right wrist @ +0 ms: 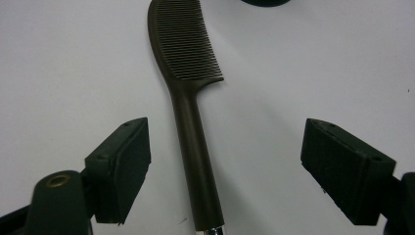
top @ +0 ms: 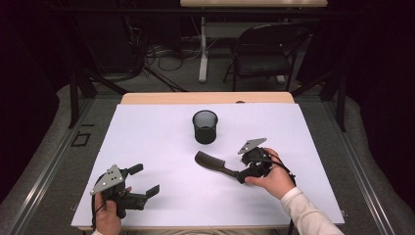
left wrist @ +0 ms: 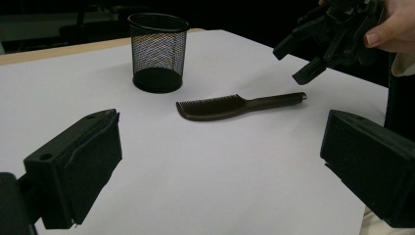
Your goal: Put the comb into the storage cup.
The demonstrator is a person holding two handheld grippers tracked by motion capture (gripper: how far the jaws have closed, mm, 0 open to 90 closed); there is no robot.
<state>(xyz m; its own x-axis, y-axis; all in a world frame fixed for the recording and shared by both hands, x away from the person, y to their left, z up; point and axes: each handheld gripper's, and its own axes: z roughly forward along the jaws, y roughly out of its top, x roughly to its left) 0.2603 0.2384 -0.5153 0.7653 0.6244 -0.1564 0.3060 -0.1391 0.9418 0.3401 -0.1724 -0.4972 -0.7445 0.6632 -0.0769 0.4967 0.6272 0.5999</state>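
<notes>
Approach step: right gripper (right wrist: 225, 171), jaws apart, straddles handle of dark comb (right wrist: 188, 93) lying flat on white table sheet (top: 161, 142), near mesh pencil cup (top: 204, 126). Left gripper (top: 147, 180) spread, empty. Next, likely: lower, clamp handle squarely.

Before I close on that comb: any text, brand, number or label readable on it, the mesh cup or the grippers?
None: no readable text anywhere.
Comb: plain dark plastic, no brand or marking.
Mesh cup: bare black wire mesh, no label.
Right gripper and left gripper: plain black jaws, no lettering.
White table cover: blank.
</notes>
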